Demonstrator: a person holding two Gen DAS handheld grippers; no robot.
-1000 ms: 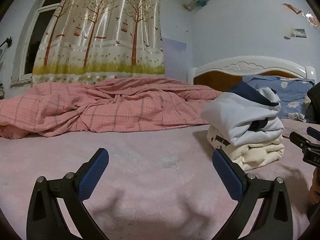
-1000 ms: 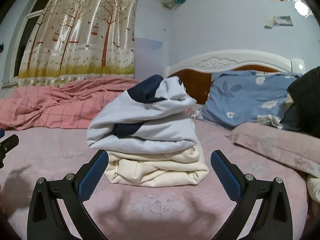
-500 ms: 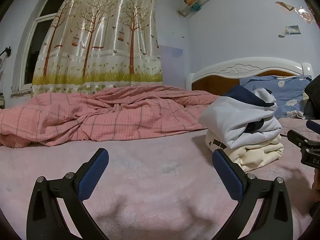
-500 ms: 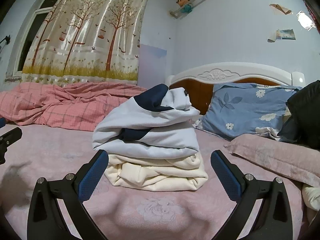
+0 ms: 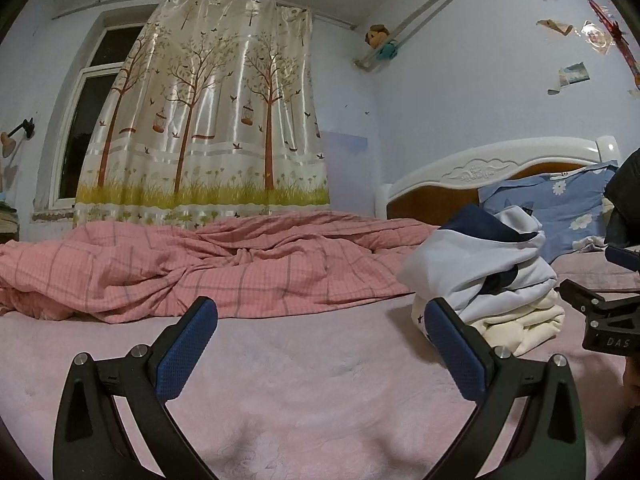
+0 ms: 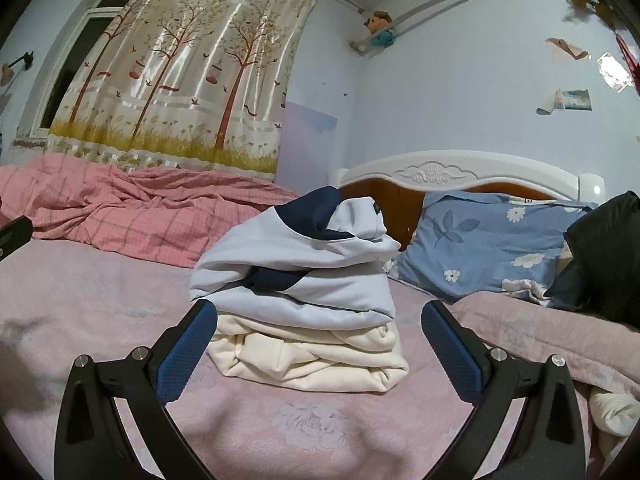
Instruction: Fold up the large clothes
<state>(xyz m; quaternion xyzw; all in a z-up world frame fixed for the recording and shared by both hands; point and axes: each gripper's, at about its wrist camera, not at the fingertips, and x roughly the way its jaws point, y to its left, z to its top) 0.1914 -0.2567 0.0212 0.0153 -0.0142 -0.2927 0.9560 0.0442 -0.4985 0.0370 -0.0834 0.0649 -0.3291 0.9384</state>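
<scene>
A folded white and navy garment [image 6: 304,276] lies on top of a folded cream garment [image 6: 312,356] as a stack on the pink bed sheet [image 6: 120,304]. My right gripper [image 6: 318,344] is open and empty, its blue pads either side of the stack's front, just short of it. The stack also shows at the right of the left wrist view [image 5: 492,276]. My left gripper [image 5: 320,344] is open and empty, low over the bare sheet [image 5: 300,380], left of the stack. The right gripper's tip [image 5: 600,312] shows at that view's right edge.
A crumpled pink checked quilt [image 5: 200,268] lies along the far side of the bed. A blue flowered pillow [image 6: 492,248] leans on the white headboard [image 6: 460,172]. A dark garment [image 6: 608,256] and a pink pillow [image 6: 560,340] lie at right. A curtain [image 5: 208,120] hangs behind.
Both grippers have tilted upward and drawn back slightly; more wall and ceiling show. Both stay open and empty. The stack has not moved.
</scene>
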